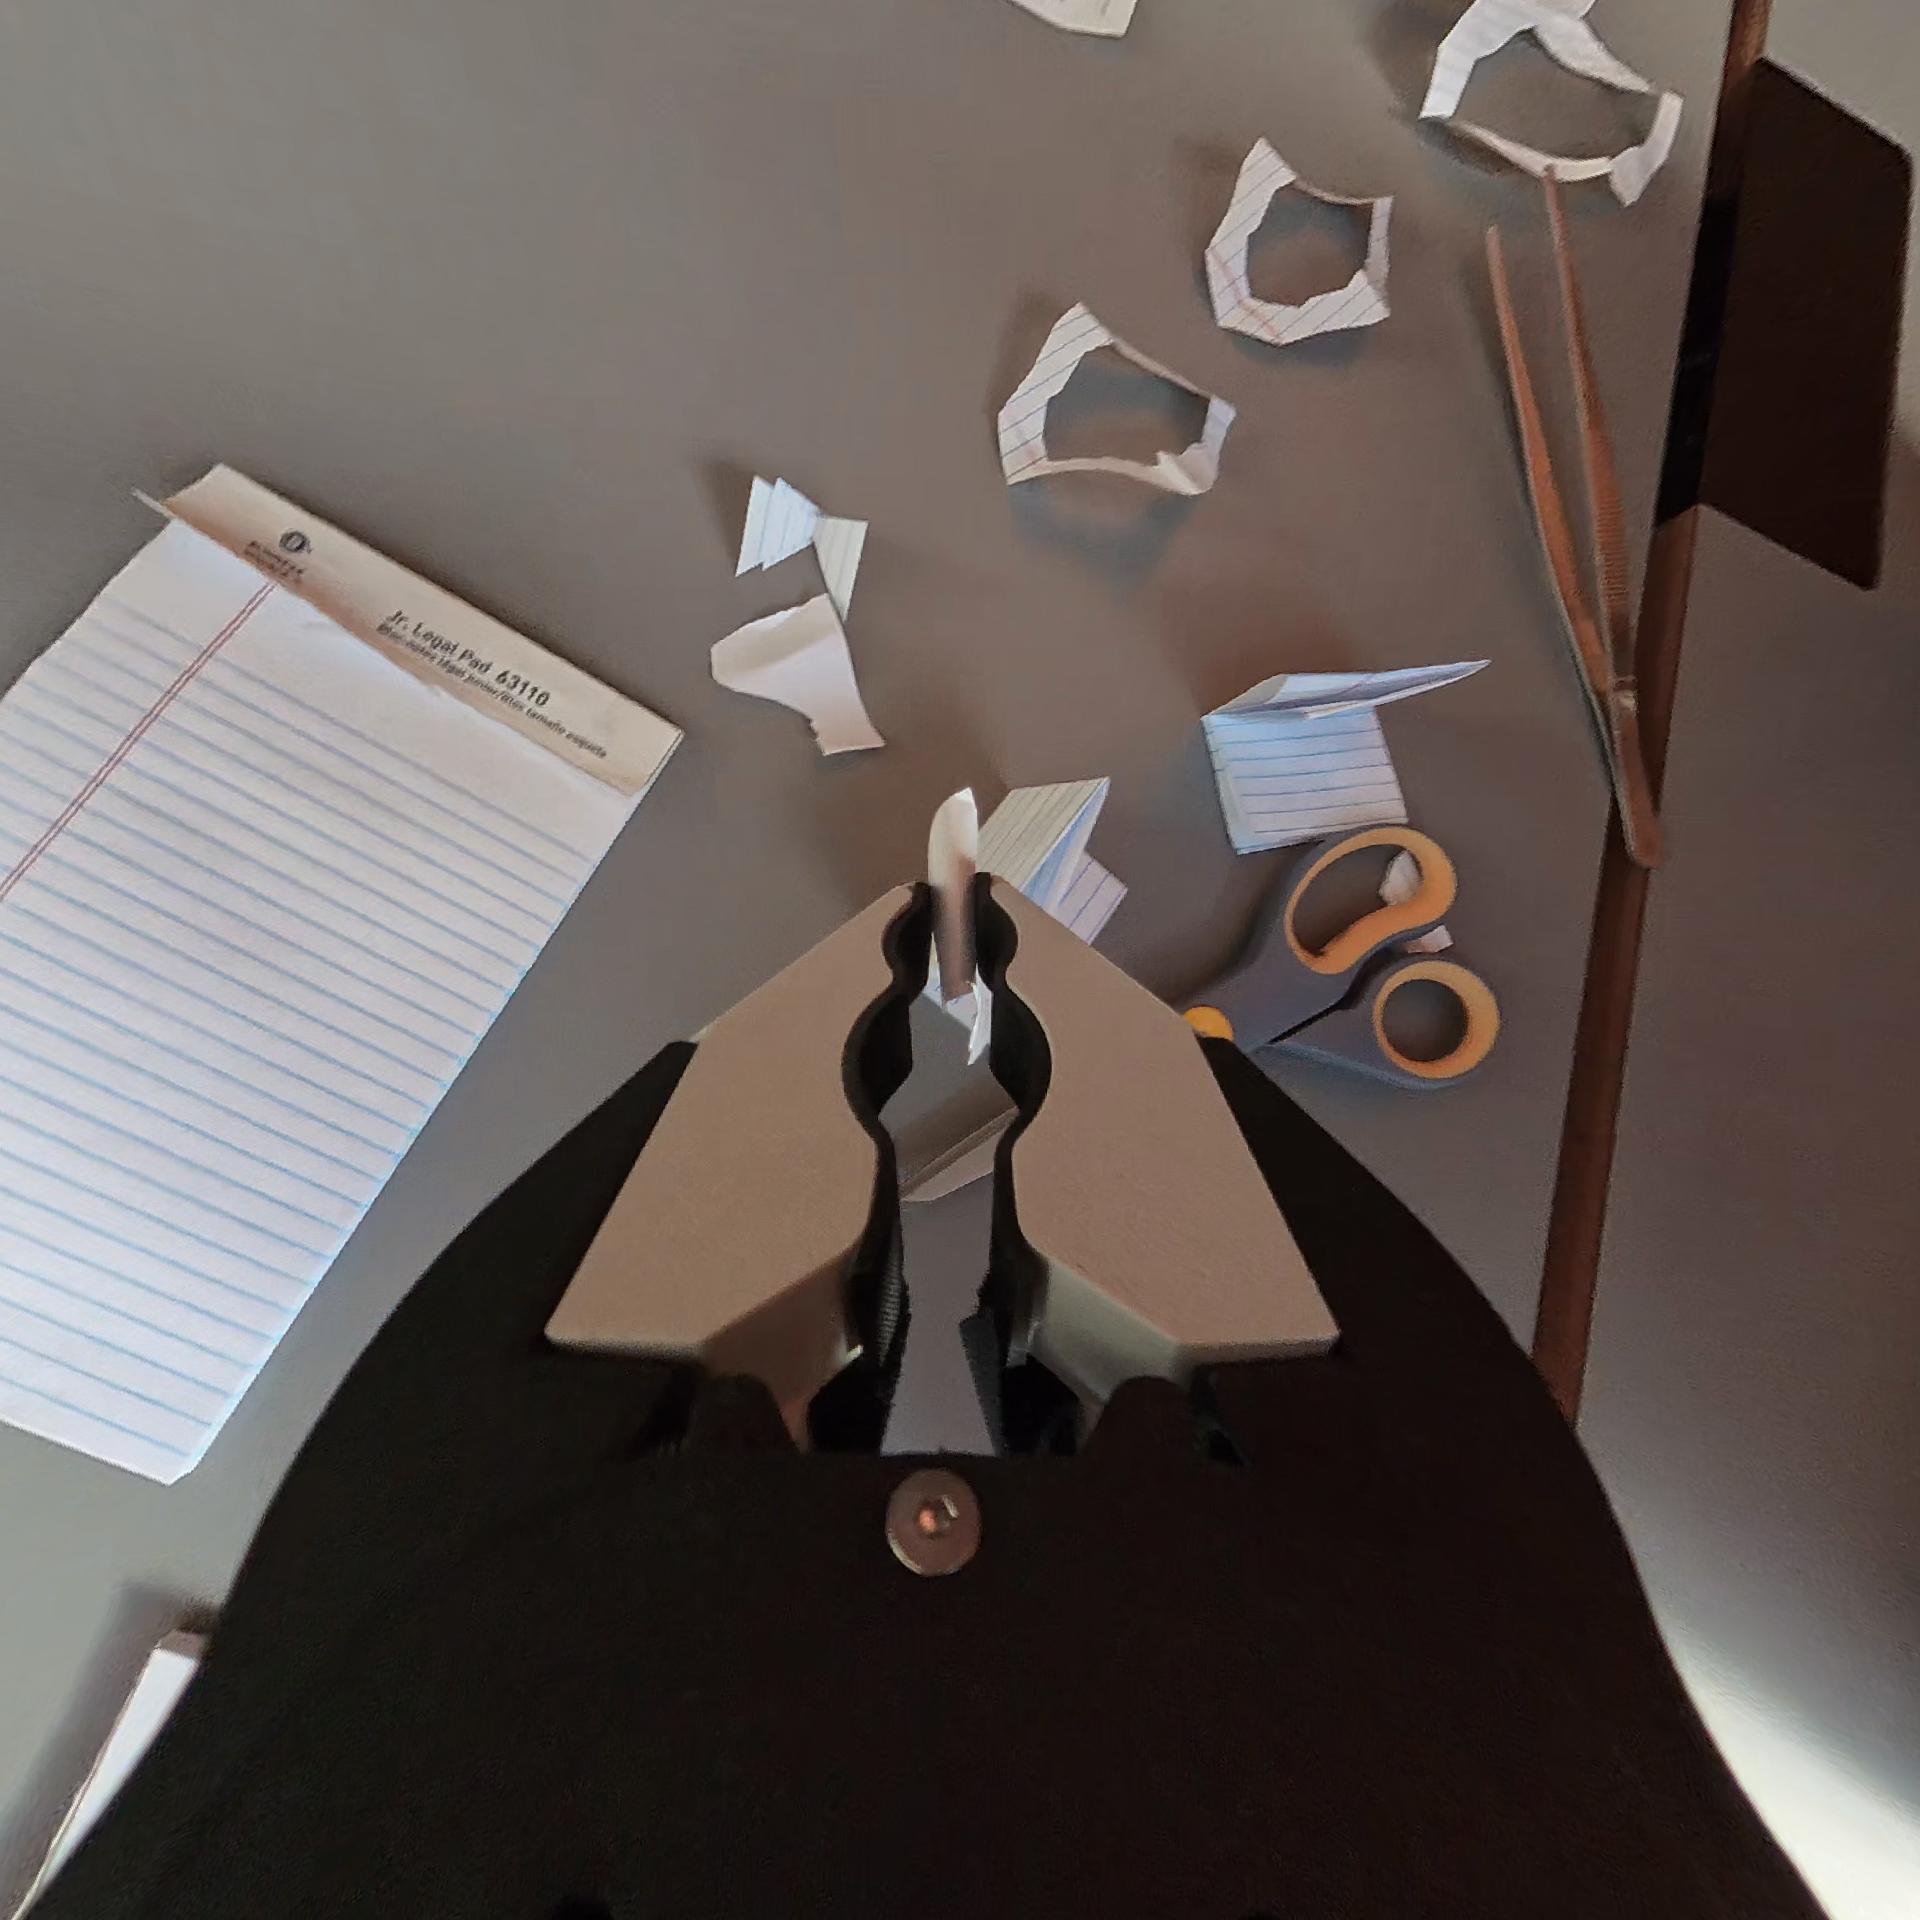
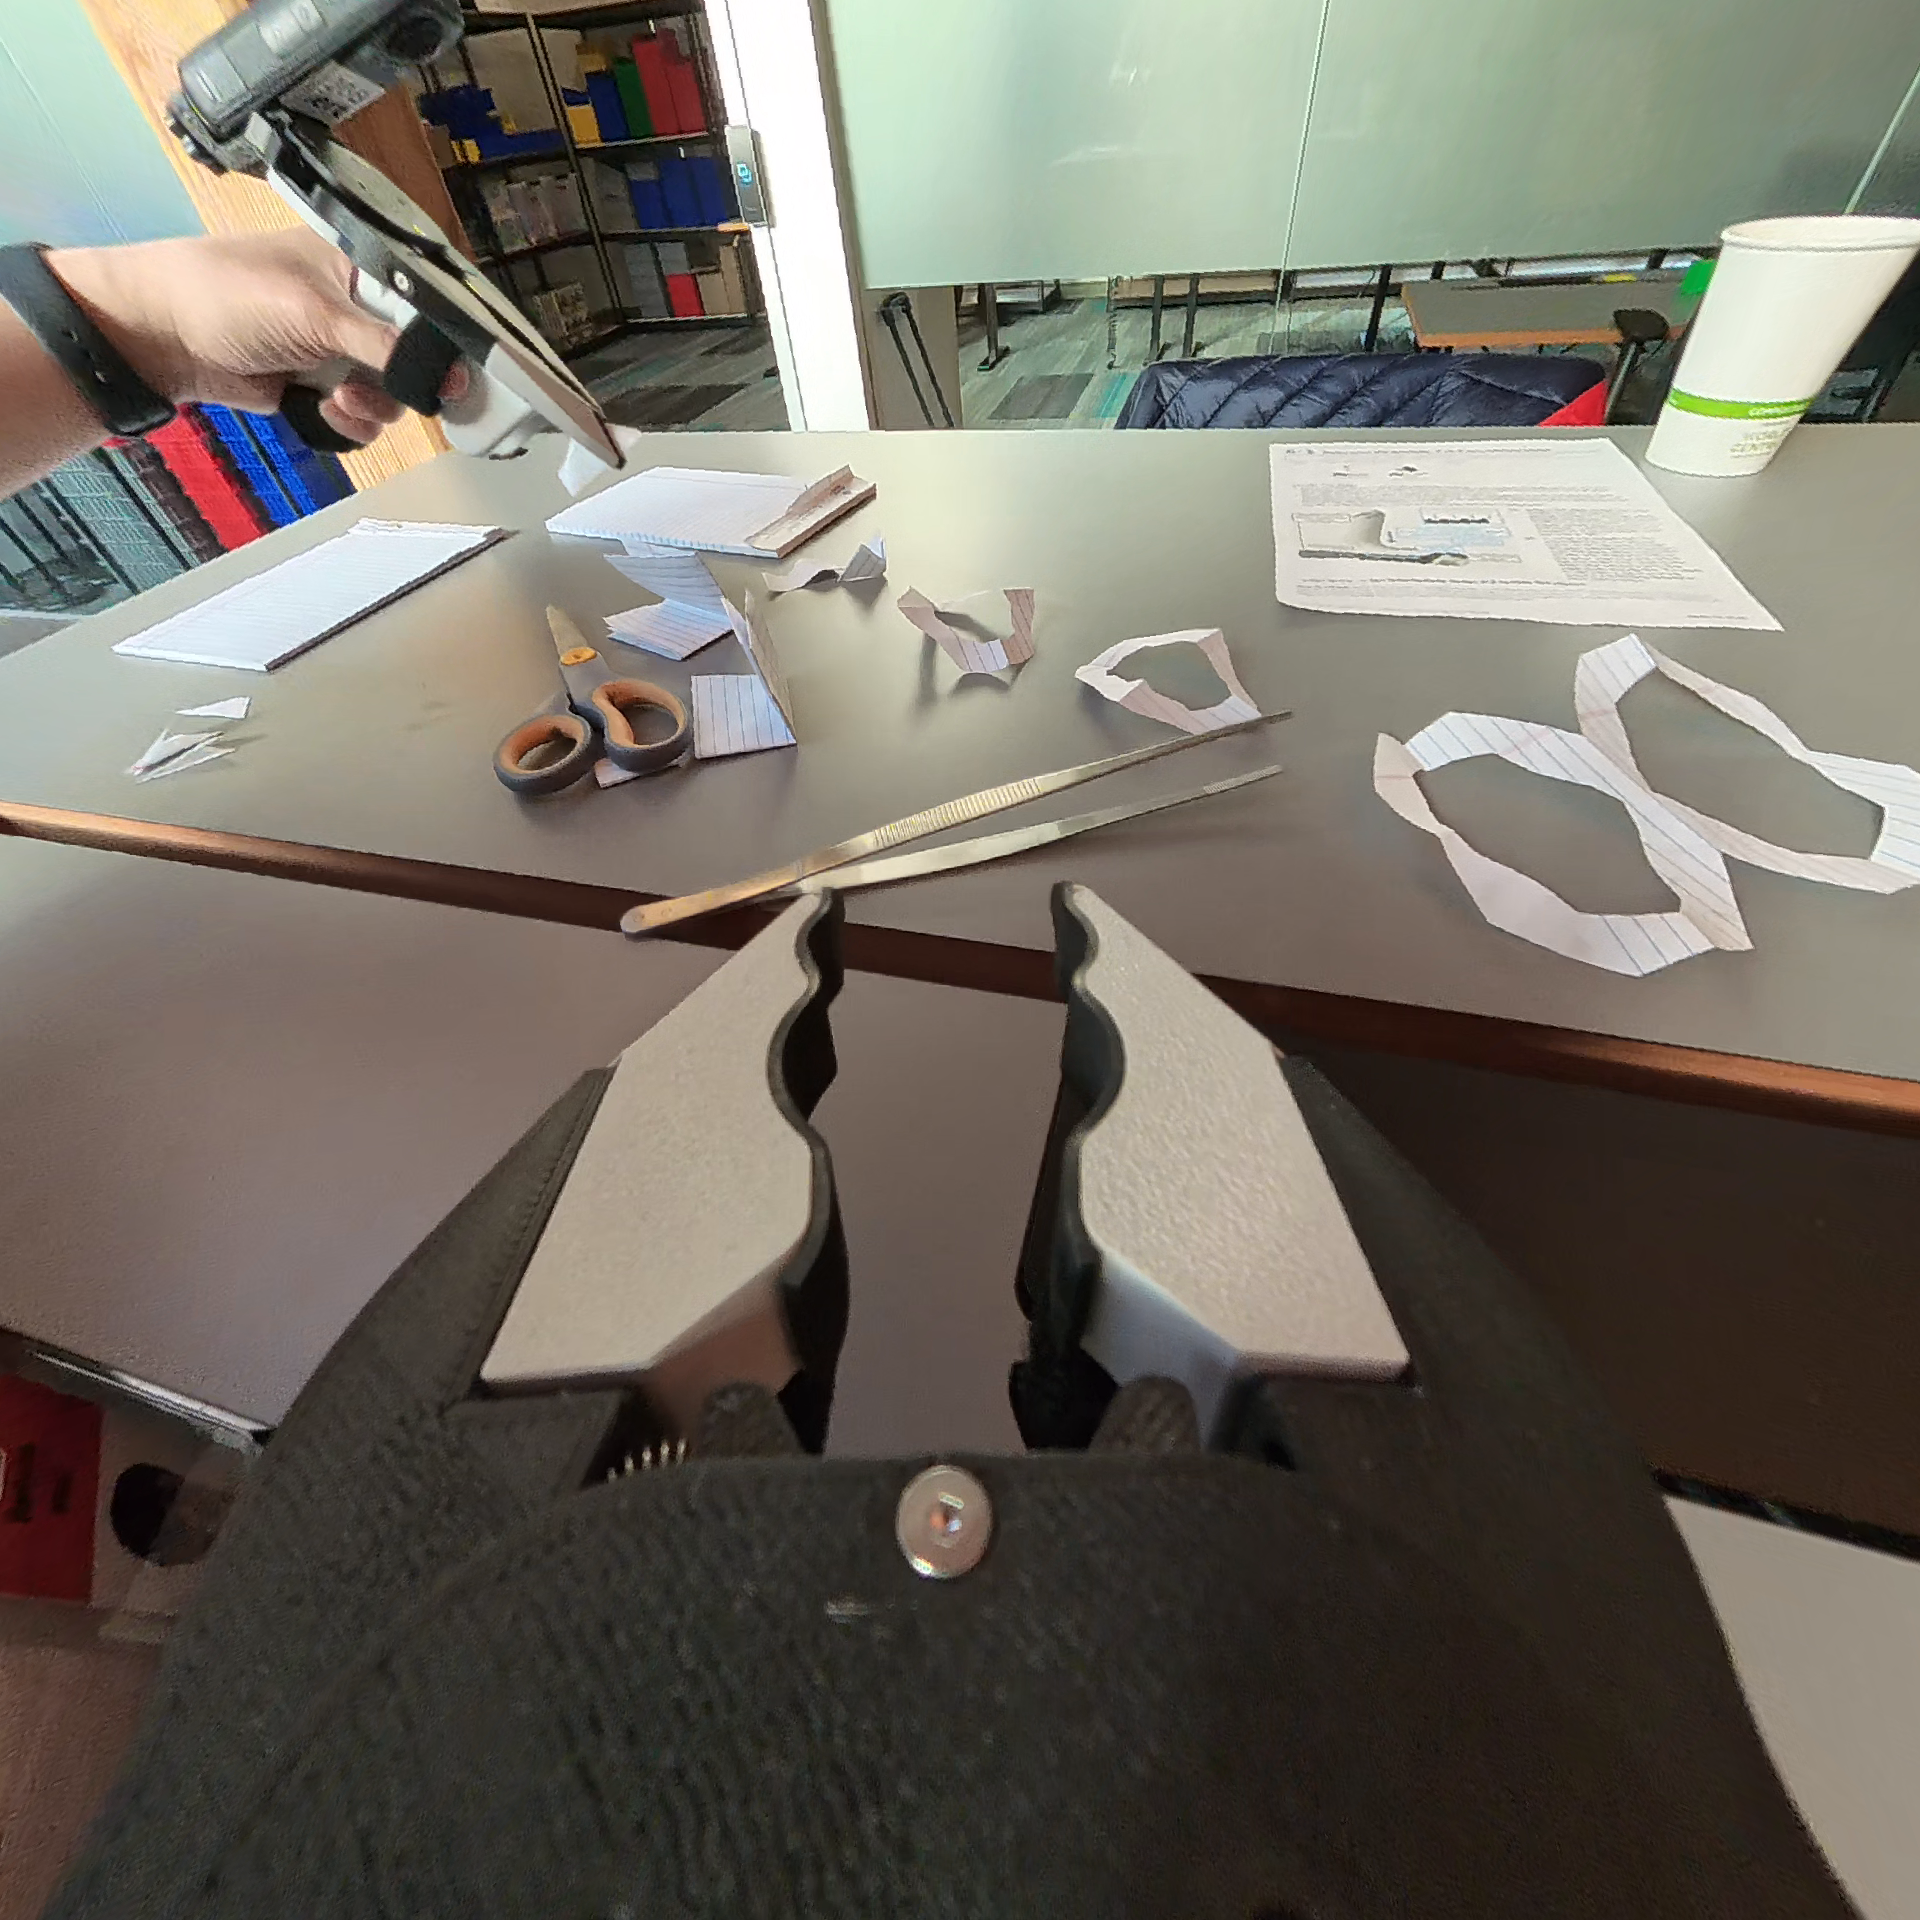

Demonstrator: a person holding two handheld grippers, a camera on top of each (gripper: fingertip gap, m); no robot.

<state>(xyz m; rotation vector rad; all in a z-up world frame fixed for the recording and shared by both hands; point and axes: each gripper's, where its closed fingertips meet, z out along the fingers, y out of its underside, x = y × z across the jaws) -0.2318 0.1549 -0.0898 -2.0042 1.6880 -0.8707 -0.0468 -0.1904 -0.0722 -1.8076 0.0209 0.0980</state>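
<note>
Grey table (image 2: 1039,499) with a wood edge, in a glass-walled office with shelving behind. On it: lined pad (image 1: 260,935), scissors (image 1: 1371,966), tweezers (image 2: 987,821). Left gripper (image 1: 954,894) is raised over the table, pinching a small paper scrap (image 1: 956,842); I'd keep that grip firm. Right gripper (image 2: 945,914) is spread, empty, at the table edge near the tweezers.

Grey table top (image 2: 1091,540) with a brown wood edge ran straight across in front of the right gripper (image 2: 940,914). Past its far side, frosted glass partition panels (image 2: 1299,135) filled the wall ahead. Ahead-left, an open doorway showed metal shelving (image 2: 613,177) stacked with red, blue and green bins. Patterned carpet floor (image 2: 1049,353) and desk legs showed under the glass. Light was even daylight, soft glare on the table.
</note>
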